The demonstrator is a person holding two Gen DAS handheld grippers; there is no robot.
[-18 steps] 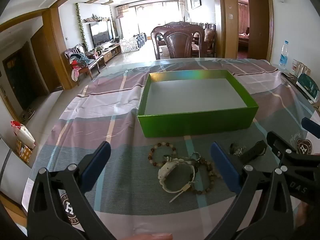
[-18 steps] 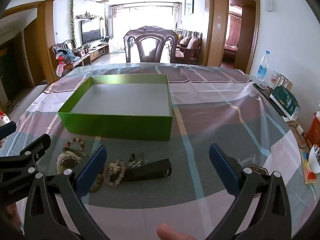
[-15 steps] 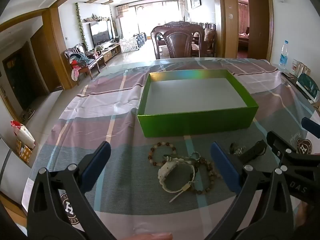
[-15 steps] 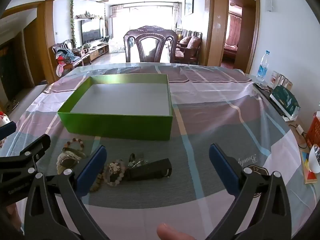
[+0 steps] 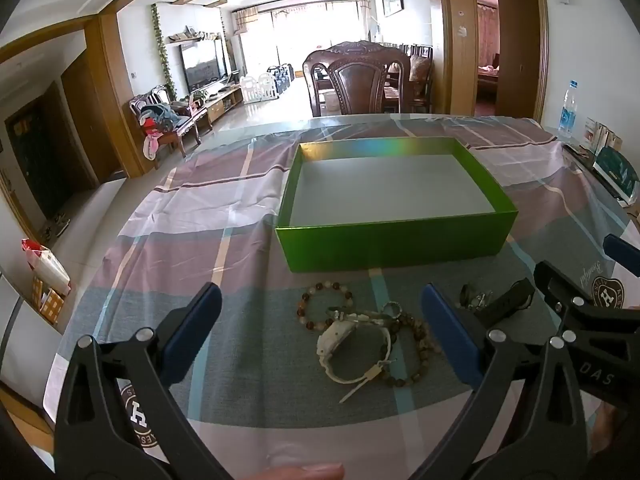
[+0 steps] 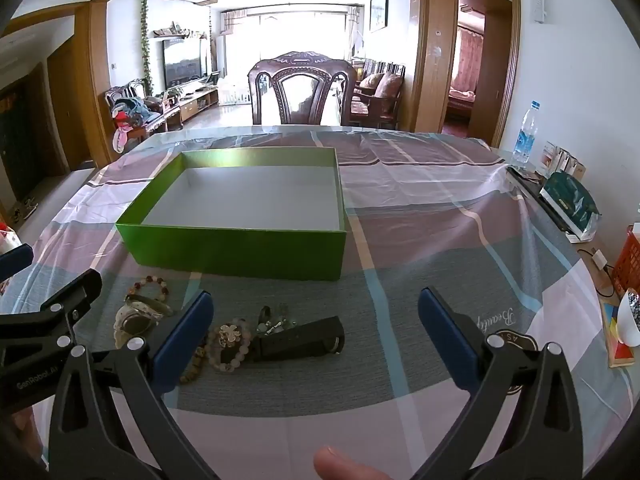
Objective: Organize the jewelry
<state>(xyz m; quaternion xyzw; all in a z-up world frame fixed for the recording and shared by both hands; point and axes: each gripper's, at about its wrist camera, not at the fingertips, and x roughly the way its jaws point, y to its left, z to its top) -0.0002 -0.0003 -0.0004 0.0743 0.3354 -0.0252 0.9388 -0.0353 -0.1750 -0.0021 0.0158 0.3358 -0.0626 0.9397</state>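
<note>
An empty green box (image 5: pixel 392 246) (image 6: pixel 240 256) stands on the checked tablecloth. In front of it lies a heap of jewelry: a bead bracelet (image 5: pixel 325 306) (image 6: pixel 149 285), a white watch (image 5: pixel 352 344) (image 6: pixel 134 322), a darker bead bracelet (image 5: pixel 416 354), a pale flower bracelet (image 6: pixel 230 342), small metal pieces (image 5: pixel 474 300) (image 6: pixel 276 322) and a black watch strap (image 5: pixel 508 304) (image 6: pixel 304 340). My left gripper (image 5: pixel 320 336) hovers open above the white watch. My right gripper (image 6: pixel 316 336) hovers open over the black strap. Each gripper shows at the edge of the other's view.
A wooden chair (image 6: pixel 302 94) stands at the table's far side. Along the right edge sit a water bottle (image 6: pixel 525 134), a dark green pouch (image 6: pixel 570 204), an orange basket (image 6: pixel 628 264) and a white bowl (image 6: pixel 630 318). A fingertip (image 6: pixel 344 464) shows at the bottom.
</note>
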